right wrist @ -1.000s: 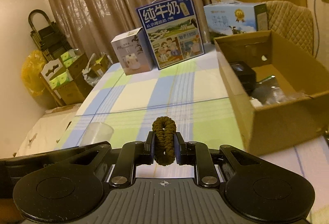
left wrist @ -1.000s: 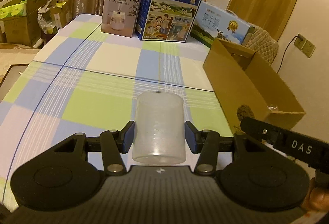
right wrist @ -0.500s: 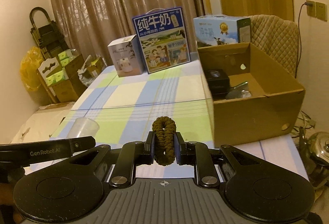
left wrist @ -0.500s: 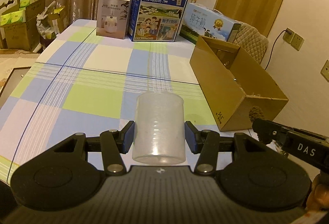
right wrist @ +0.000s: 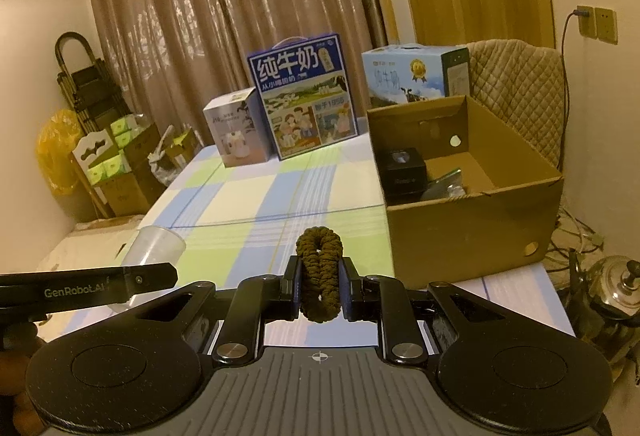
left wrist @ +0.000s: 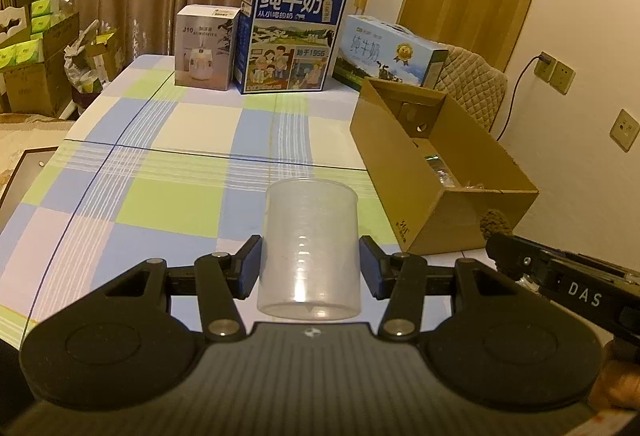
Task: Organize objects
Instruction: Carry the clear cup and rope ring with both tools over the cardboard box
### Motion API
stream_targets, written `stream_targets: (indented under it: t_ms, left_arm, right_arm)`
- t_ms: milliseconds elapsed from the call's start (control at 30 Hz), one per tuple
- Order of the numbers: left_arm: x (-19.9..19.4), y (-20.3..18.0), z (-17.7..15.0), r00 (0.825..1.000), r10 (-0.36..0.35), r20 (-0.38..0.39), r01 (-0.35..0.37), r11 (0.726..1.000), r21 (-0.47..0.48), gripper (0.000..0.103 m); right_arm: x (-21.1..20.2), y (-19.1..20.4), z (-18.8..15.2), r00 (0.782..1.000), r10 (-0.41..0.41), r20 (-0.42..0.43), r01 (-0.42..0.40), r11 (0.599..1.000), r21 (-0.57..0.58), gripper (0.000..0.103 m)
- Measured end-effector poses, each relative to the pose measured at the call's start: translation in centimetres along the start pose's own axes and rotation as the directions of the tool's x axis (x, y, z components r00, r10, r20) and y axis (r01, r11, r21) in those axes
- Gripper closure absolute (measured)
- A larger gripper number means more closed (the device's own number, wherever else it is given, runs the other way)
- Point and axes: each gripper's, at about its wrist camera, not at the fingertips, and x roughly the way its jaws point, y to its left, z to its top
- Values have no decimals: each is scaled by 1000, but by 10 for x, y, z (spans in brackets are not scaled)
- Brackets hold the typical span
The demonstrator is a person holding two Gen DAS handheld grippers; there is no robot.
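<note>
Left tool (left wrist: 310, 270): jaws set wide, closed on a translucent plastic cup (left wrist: 309, 250), held upright above the checked desk (left wrist: 172, 163). In the right wrist view the same cup (right wrist: 154, 250) shows at far left, behind the left tool's arm.

Desk, far edge, left to right: white humidifier box (left wrist: 206, 47), tall blue milk carton (left wrist: 291, 35), lower light-blue milk carton (left wrist: 390, 53) lying behind the cardboard box (left wrist: 404, 163).

Cardboard box stands open at the desk's right edge; inside, a black cube-shaped box (right wrist: 401, 169) against the near-left wall and some clear-wrapped items (contents too small to tell).

Right tool (right wrist: 320, 290): jaws nearly together, pinching a dark-brown ruffled hair tie (right wrist: 320, 272) on edge, just left of the cardboard box's near corner. Open desk lies ahead of both tools.

Right of the desk: quilted chair (right wrist: 516, 87), wall sockets (right wrist: 598, 23), a metal kettle (right wrist: 612, 286) on the floor.
</note>
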Motion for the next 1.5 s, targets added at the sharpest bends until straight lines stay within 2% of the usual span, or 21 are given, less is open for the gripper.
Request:
stream_targets:
  t_ms: [600,1067,1500]
  left_arm:
    - [30,-43,13,996,-78,-31,80,995,59,57]
    - [55,-68,21,992,-109,-68,114,991,76,57]
    - [82,-113,50,983,-170,-70,177,979,98,57]
  right_arm:
    - [-4,-41,10,996,-91,-4,92,995,36,87]
    - [-3,-71,18,989,-145,4,144,988,62,87]
    - [-7,-106,45,979,-201,27,200,979,48,87]
